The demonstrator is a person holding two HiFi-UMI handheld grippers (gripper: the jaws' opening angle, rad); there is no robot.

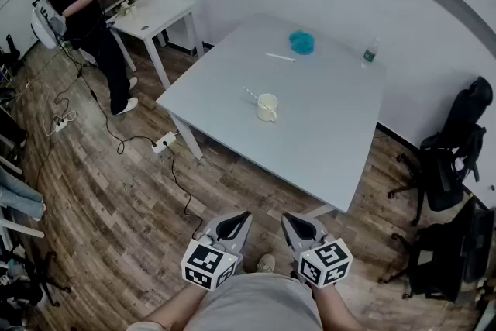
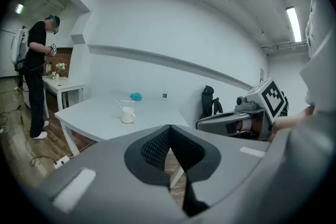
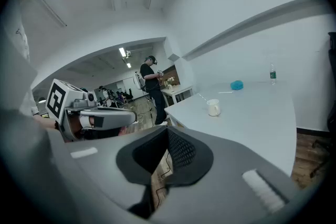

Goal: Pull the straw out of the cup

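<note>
A cream cup (image 1: 266,107) stands near the middle of the pale grey table (image 1: 333,136), with a white straw (image 1: 250,93) leaning out of it to the left. Both grippers hang well short of the table, over the wooden floor close to my body. My left gripper (image 1: 232,227) is shut with nothing in it, and my right gripper (image 1: 301,229) beside it is shut and empty too. From the left gripper view the cup (image 2: 127,115) is far ahead beyond the closed tips (image 2: 169,128). The right gripper view shows the cup (image 3: 213,107) far off, past its tips (image 3: 168,131).
A blue cloth (image 1: 301,41), a loose white straw (image 1: 280,56) and a small bottle (image 1: 370,52) lie at the table's far side. Black office chairs (image 1: 453,143) stand on the right. A person (image 1: 85,12) works at a small white table (image 1: 155,15) back left. Cables and a power strip (image 1: 163,143) lie on the floor.
</note>
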